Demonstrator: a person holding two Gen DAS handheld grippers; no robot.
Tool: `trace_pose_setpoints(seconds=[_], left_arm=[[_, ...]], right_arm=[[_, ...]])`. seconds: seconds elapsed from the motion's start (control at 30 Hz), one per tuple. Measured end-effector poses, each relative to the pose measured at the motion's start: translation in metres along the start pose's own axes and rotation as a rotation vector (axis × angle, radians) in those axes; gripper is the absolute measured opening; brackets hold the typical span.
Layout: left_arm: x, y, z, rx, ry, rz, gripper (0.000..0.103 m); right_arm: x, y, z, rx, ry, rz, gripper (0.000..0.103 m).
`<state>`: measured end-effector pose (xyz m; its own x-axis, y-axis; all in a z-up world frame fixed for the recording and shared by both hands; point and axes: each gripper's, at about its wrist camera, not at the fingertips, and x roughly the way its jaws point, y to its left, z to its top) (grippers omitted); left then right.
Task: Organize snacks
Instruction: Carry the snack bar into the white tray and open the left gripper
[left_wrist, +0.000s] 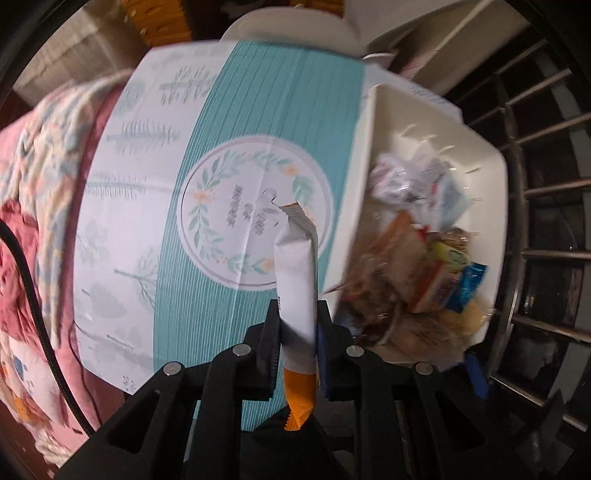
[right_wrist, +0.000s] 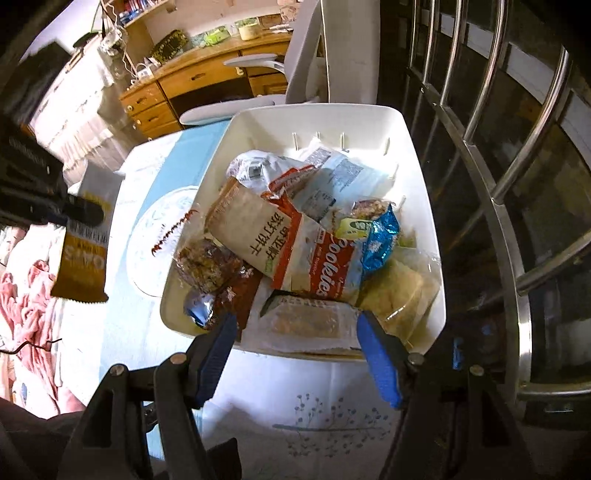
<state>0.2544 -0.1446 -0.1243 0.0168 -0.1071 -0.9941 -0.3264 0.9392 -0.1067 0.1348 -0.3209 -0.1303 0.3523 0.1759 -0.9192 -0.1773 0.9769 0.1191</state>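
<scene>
Snacks fill the white basket (right_wrist: 424, 206) at the worktop's (left_wrist: 207, 258) right side. Your left hand-held gripper (left_wrist: 297, 325) pinches a white-and-orange snack bar (left_wrist: 297, 280) above the worktop; your right hand-held gripper (right_wrist: 295, 354) hangs spread over the basket's near edge.

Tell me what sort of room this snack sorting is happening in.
Most likely a bedroom or study at home: a wooden desk with drawers, a white office chair and pink floral bedding surround the cloth-covered table holding the snack bin.
</scene>
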Motion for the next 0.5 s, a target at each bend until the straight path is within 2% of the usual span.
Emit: trace_pose_setpoints(seconds=[0.13,0.27,0.5], left_arm=[[-0.021,-0.016,0.01,0.063,-0.041,-0.006,0.015],[-0.026,-0.054,0.021,0.132,-0.051,-0.044,0.015],[-0.015,-0.114,0.028,0.281,-0.095,-0.16,0.015]], right_arm=[[-0.004,-0.007,0.003,0.029,-0.017,0.027,0.068],[-0.01,-0.016,0.005,0.066,-0.056,0.045,0.068],[-0.016,-0.048,0.015,0.15,-0.134,0.075,0.068]])
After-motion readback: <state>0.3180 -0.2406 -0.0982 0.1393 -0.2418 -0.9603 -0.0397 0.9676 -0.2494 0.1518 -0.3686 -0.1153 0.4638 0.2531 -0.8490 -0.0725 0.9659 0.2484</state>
